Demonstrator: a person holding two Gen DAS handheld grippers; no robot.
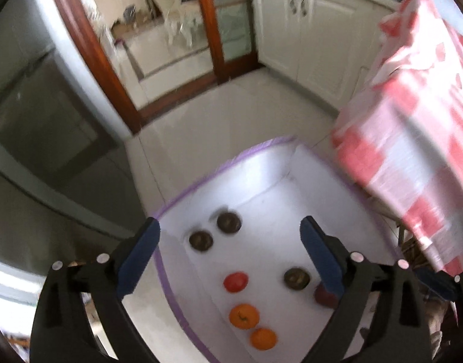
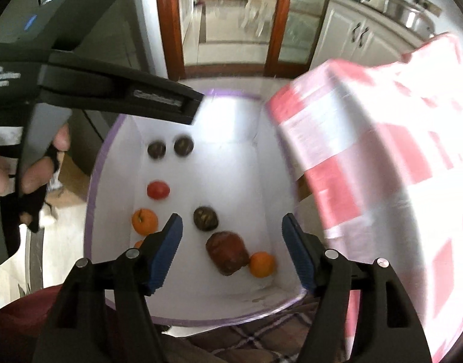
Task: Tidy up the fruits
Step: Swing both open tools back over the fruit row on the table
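A white, smooth-walled bin with a thin lilac rim (image 2: 93, 163) sits on a pale tiled floor (image 1: 201, 115) and holds the fruit. In the right wrist view, going left to right across its flat bottom: a glossy orange (image 2: 144, 221) at about 9 o'clock, a round red tomato (image 2: 158, 190) just above it, two dark, dull, round fruits (image 2: 156, 150) side by side toward 12 o'clock, a third dark round fruit (image 2: 205, 218) near the middle, a lumpy reddish-brown fruit (image 2: 226, 252) below it, and a second small orange (image 2: 262, 264) touching that one at 5 o'clock. A soft pink-and-white checked cloth (image 2: 382, 163) hangs blurred at 3 o'clock, draped past the bin's right wall. Behind stand a dark-wood-framed glass door (image 2: 273, 30) and white panelled cabinets (image 2: 352, 36). The left gripper (image 1: 230, 239) hovers over the bin's left rim, its blue-padded fingers (image 1: 139, 257) spread wide and empty. The right gripper (image 2: 232, 236) points down into the bin, fingers likewise spread apart, holding nothing. A bare hand (image 2: 34, 163) grips the left tool's handle at 9 o'clock.
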